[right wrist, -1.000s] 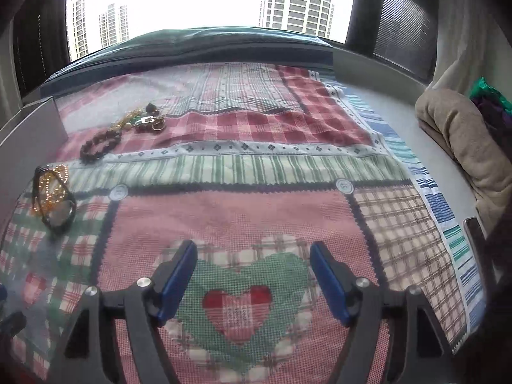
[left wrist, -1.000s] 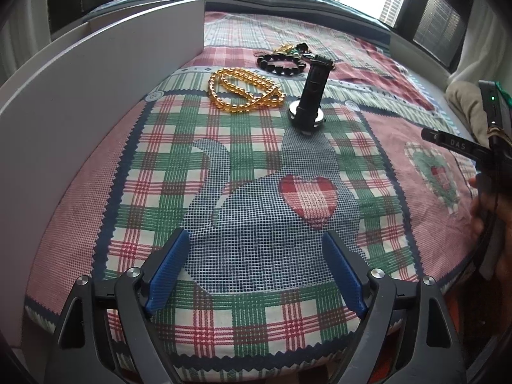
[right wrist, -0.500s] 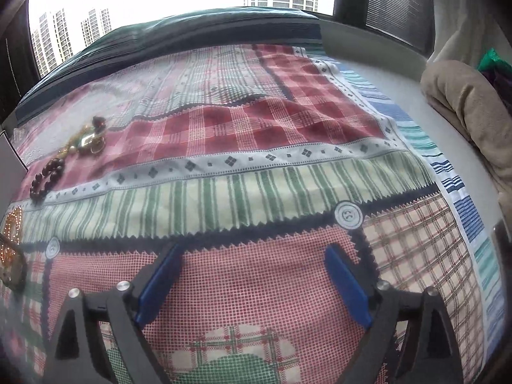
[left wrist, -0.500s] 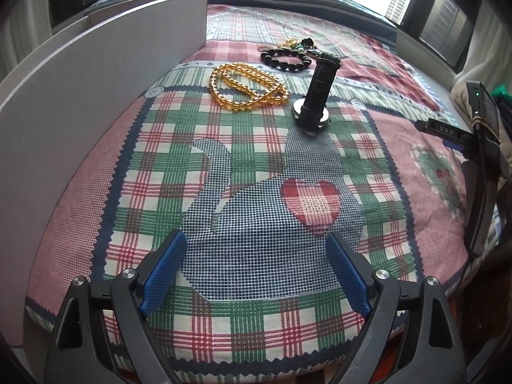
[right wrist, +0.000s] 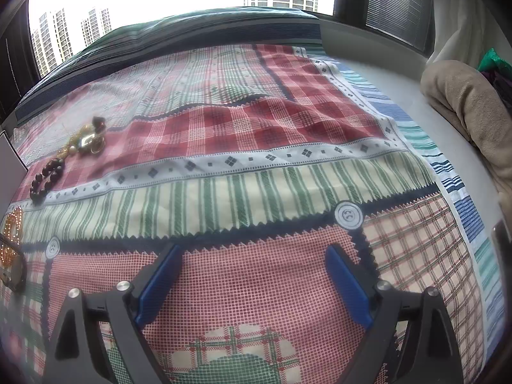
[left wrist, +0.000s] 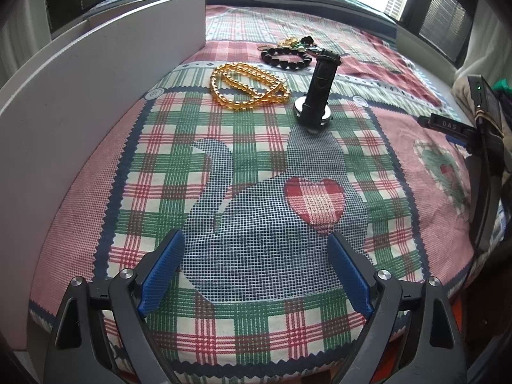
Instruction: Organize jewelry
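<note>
On the patchwork cloth lie a yellow bead necklace [left wrist: 248, 85], a dark bead bracelet [left wrist: 285, 58], a small heap of gold jewelry [left wrist: 296, 43] and a black-strapped watch [left wrist: 318, 94] standing on its face. My left gripper [left wrist: 256, 275] is open and empty, well short of them. My right gripper [right wrist: 252, 283] is open and empty over a pink patch. In the right wrist view the bracelet [right wrist: 46, 177], gold heap [right wrist: 86, 142] and necklace [right wrist: 12, 230] sit at the far left.
A white box [left wrist: 96, 96] with tall walls stands along the left. The right gripper's body [left wrist: 480, 147] shows at the right edge of the left wrist view. A beige rolled cloth [right wrist: 464, 102] lies on the sill at the right.
My right gripper has moved forward and tilted, so the heart patch dropped out of view. My left gripper has shifted slightly; the jewelry has not moved.
</note>
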